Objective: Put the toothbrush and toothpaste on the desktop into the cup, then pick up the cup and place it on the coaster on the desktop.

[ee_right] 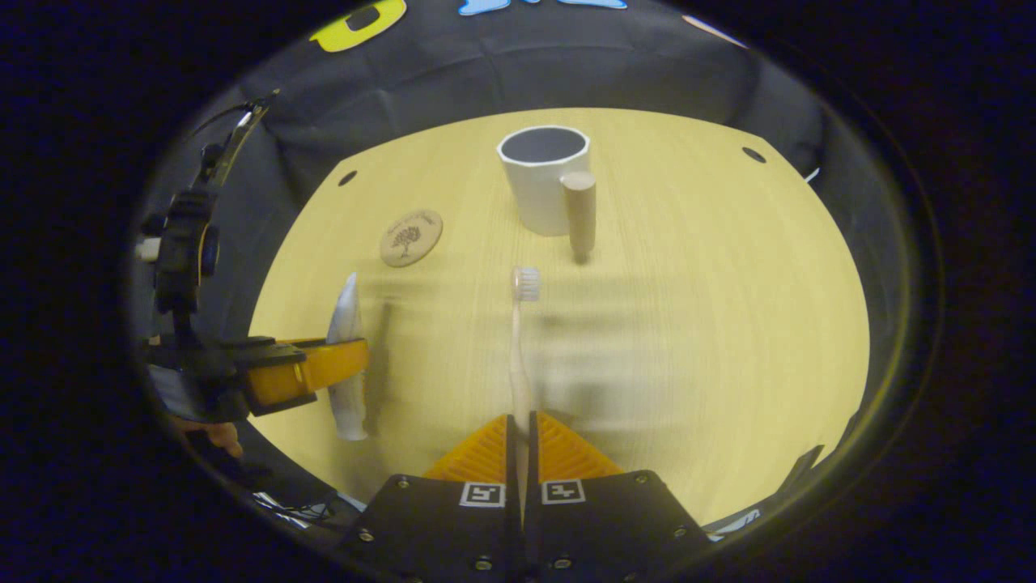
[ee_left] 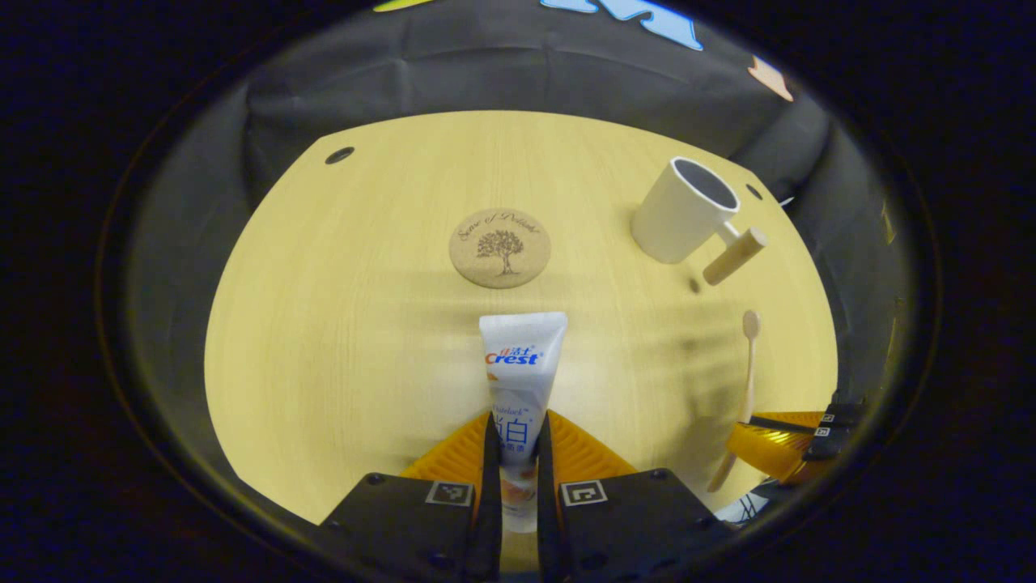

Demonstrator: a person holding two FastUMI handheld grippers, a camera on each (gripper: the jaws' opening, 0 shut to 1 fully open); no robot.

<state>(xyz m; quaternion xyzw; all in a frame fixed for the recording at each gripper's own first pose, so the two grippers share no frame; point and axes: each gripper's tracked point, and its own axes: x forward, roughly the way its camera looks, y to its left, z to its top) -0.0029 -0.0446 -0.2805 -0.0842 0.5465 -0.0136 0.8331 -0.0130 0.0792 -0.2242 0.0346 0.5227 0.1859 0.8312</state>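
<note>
Both items are gripped, nothing is in the cup yet. Left gripper (ee_left: 515,453) has its fingers pinched on the lower part of the toothpaste (ee_left: 522,364), tube pointing forward toward the coaster (ee_left: 499,248); the right gripper view shows the same tube (ee_right: 346,356) clamped in that gripper (ee_right: 344,368) and apparently lifted off the desk (ee_right: 688,340), a shadow beside it. Right gripper (ee_right: 520,441) has its fingers pressed together on the toothbrush (ee_right: 520,348) handle, bristle head forward, pointing toward the cup (ee_right: 544,190); the left gripper view also shows the brush (ee_left: 746,380) held by that gripper (ee_left: 781,437). Can't tell for sure whether the brush is clear of the desk. Cup stands upright, looks empty, at the far side of the desk with its wooden handle (ee_right: 579,212) facing the right gripper. Coaster is bare, well apart from the cup. Progress as judged: both picks done, roughly a third in. Left: drop brush and paste into the cup, release, grasp the cup, probably by the handle, carry it to the coaster and set it down.
</note>
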